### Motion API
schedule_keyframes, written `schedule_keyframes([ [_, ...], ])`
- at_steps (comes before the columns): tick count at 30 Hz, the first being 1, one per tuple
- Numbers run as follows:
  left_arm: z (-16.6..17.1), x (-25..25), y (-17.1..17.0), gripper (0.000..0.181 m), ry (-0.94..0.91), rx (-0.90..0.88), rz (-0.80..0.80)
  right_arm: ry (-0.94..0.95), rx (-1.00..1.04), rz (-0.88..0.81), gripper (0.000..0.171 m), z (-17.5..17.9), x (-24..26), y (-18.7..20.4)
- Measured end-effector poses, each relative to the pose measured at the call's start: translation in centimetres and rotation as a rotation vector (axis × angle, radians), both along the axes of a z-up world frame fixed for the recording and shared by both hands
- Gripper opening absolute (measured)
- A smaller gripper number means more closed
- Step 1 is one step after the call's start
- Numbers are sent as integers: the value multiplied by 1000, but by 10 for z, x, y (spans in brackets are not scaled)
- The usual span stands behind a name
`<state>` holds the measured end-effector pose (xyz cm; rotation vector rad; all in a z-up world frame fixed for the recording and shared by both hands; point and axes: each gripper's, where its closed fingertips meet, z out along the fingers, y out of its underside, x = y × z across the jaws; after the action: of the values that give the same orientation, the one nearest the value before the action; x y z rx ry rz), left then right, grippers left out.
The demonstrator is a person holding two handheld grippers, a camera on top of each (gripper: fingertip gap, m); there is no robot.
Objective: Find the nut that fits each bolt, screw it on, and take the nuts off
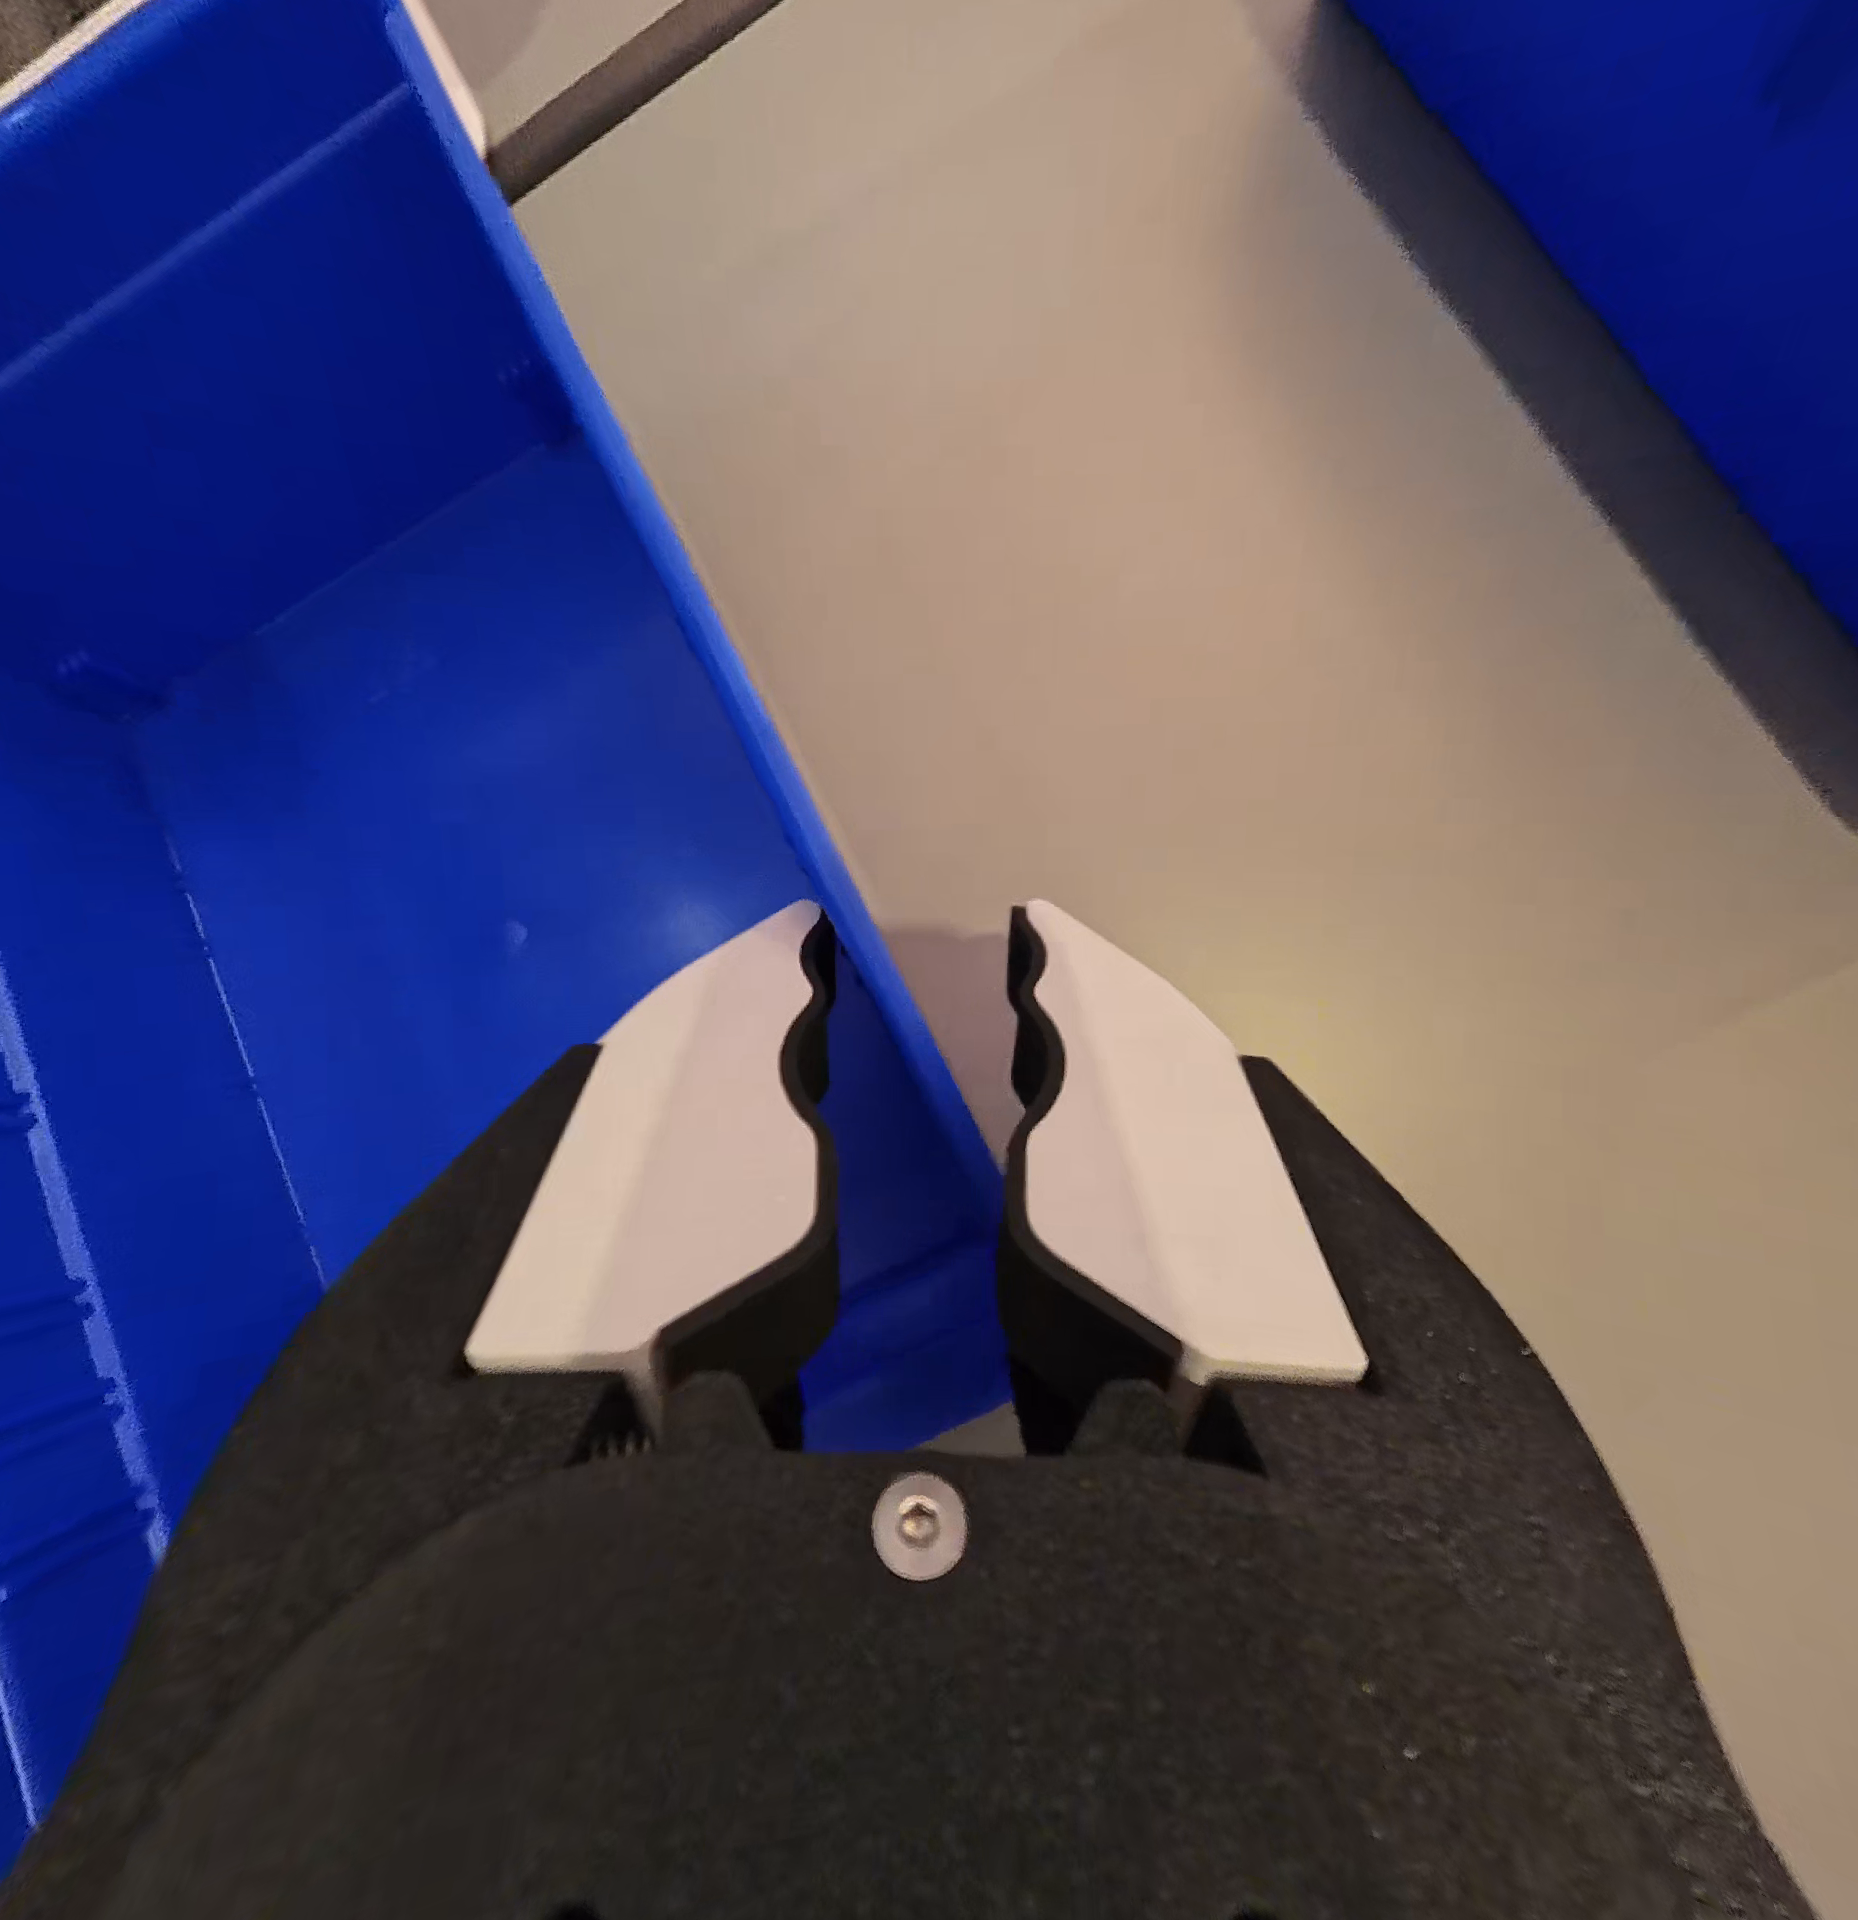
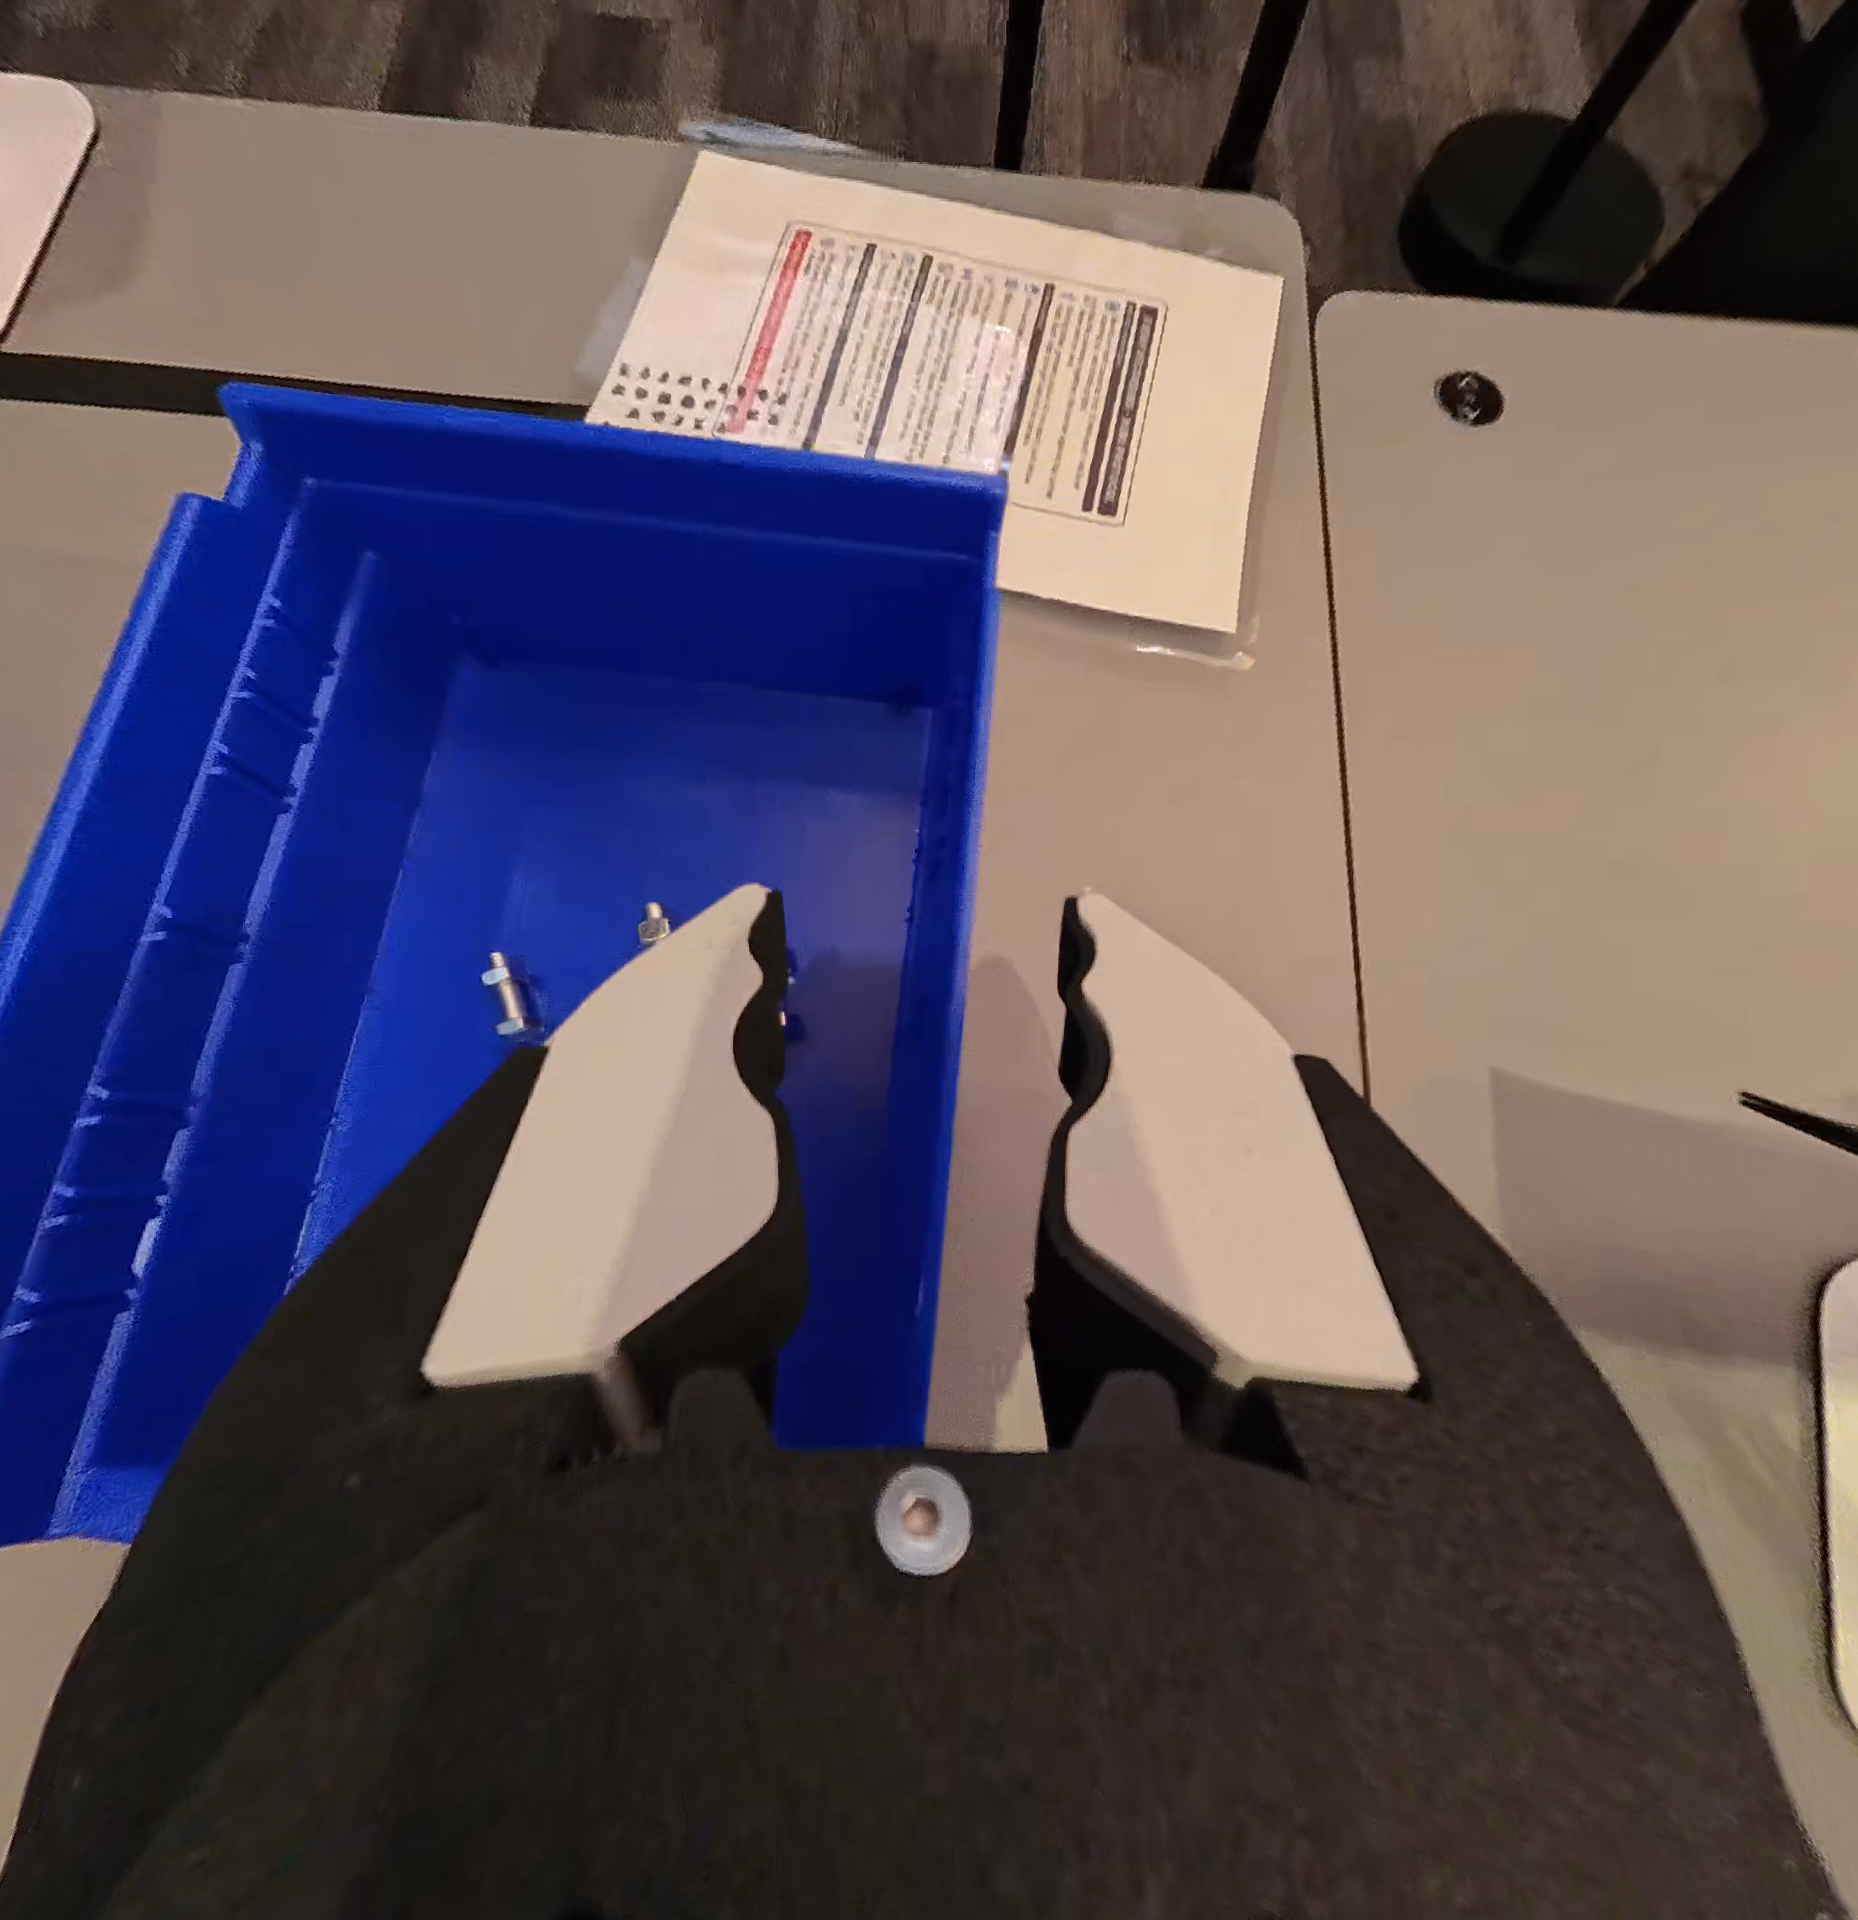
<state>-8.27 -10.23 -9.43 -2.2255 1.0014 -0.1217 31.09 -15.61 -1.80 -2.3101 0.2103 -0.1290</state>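
A grey desk (image 2: 1527,831) is seen carrying a blue bin (image 2: 613,582) and a printed sheet (image 2: 1143,561) behind it. The right gripper (image 2: 920,909) is held over the bin's right wall, fingers parted and empty; the left gripper (image 1: 917,914) is likewise spread and empty above another blue bin (image 1: 281,779). Small bolts (image 2: 509,997) are found on the first bin's floor, one partly hidden. A finger could be caught on the wall, or a bolt knocked away.

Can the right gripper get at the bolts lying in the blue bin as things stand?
Probably yes. The right gripper is open and empty above the open-topped blue bin; nothing covers the bolts on its floor.
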Motion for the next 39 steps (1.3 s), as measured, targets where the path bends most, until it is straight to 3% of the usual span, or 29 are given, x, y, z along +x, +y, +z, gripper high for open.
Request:
schedule_keyframes([
  [8, 48, 21, -25, 72, -218, 55, -117, 101, -91, -26, 52, -39, 10, 1],
  [14, 78, -5, -41, 70, -295, 89, -165, 80, -236, -42, 49, -75, 18, 5],
  [23, 89, -71, -22, 67, -280, 142, -76, 106, -316, -5, 38, -98, 21, 11],
  [26, 88, -84, -16, 67, -274, 137, -63, 135, -296, 31, 27, -100, 16, 16],
  [28, 85, -92, -12, 66, -273, 134, -55, 191, -277, 95, 6, -100, 5, 19],
  [36, 74, -118, -4, 64, -262, 96, -48, 86, -322, 169, 8, -105, 6, 21],
  [39, 77, -130, -2, 63, -274, 101, -40, 151, -340, 110, 7, -106, 6, 20],
])
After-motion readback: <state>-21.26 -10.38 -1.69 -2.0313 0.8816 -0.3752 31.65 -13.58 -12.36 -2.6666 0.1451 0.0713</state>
